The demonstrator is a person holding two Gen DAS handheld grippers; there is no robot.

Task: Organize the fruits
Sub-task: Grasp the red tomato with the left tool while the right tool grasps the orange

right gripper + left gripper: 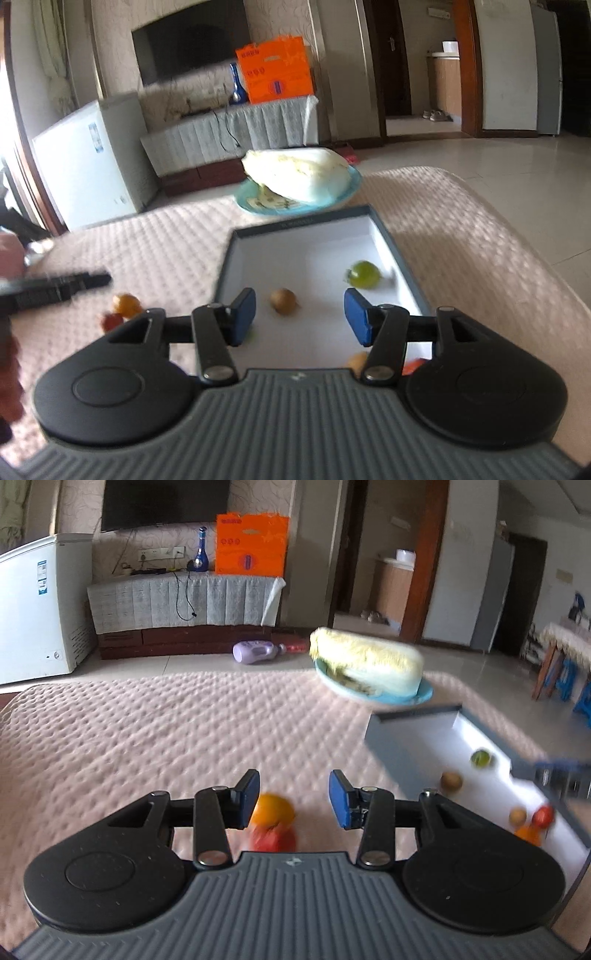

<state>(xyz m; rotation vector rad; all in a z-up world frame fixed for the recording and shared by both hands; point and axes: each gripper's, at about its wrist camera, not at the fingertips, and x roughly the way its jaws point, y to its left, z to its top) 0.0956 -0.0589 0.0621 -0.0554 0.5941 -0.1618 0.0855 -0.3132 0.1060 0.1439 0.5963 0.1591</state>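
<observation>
We note that the left gripper (pixel 293 799) and right gripper (pixel 300 316) match: black linkages, silver pivot screws. Finger pads (pixel 249 797) are blue; housings are ribbed grey.

orange box (pixel 252 542): printing on its front, white marks at the top and small round symbols below, too blurred to read
orange box, right wrist view (pixel 275 74): the same printing, also unreadable
white freezer (pixel 40 605): a blue and white sticker on its front, lettering too small to make out
white freezer, right wrist view (pixel 88 162): a blue sticker on the front, not legible
grey box (pixel 291 223): a faint line of small lettering on the far rim, too blurred to read
left gripper (pixel 293 799): a small pale emblem on the ribbed grey housing, no letters
right gripper (pixel 300 317): the same small emblem on its housing, no letters
readable words or numbers: none
</observation>
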